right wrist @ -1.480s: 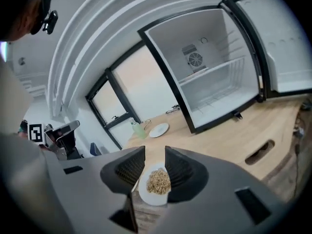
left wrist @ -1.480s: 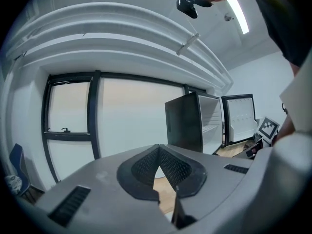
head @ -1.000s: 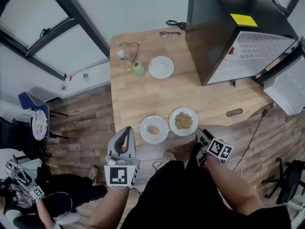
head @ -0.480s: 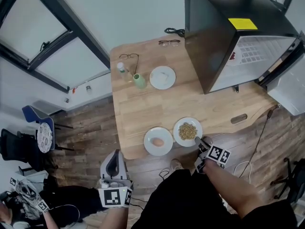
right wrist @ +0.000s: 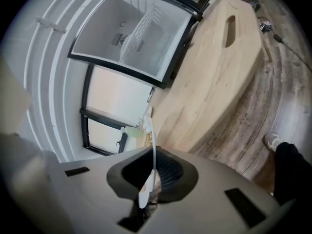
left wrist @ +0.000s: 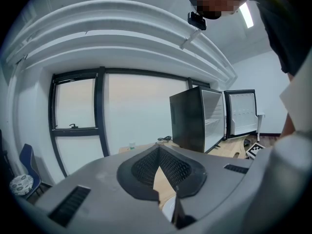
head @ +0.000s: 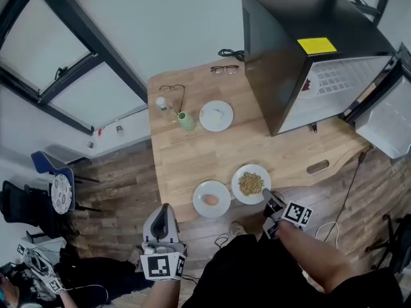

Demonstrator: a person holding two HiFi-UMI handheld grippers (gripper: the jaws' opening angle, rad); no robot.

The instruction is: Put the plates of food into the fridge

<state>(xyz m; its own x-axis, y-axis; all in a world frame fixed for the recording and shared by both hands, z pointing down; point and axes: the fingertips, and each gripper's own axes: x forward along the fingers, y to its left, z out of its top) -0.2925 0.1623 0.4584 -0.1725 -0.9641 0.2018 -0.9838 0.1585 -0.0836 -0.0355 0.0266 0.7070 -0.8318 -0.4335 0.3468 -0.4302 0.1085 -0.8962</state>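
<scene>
My right hand-held gripper (head: pixel 270 201) is at the near edge of the bench (head: pixel 192 153). Its jaws have just been closing, and they're now narrow and clamped on the near rim of the grain plate (head: pixel 251 183). In the right gripper view the plate's white rim (right wrist: pixel 145 189) runs edge-on between the pads, with grains visible past it. The plate is flat on the bench.

The egg plate (head: pixel 211 199) sits just beside it on the left, also near the edge, and nothing touches it. A third plate (head: pixel 216 115) with something pale on it sits further back, next to a green cup (head: pixel 186 120) and a small bottle (head: pixel 164 104). Two pairs of glasses (head: pixel 172 89) lie at the far side.

The black fridge (head: pixel 289 50) stands on the bench at far right. Its door is swung open, and the white interior shows in the right gripper view.

My left hand-held gripper (head: pixel 165 208) is off the bench, over the wood floor (head: pixel 115 191) and near the egg plate's side. Its jaw tips are together with nothing between them; through the slit behind them I can only see the bench.
</scene>
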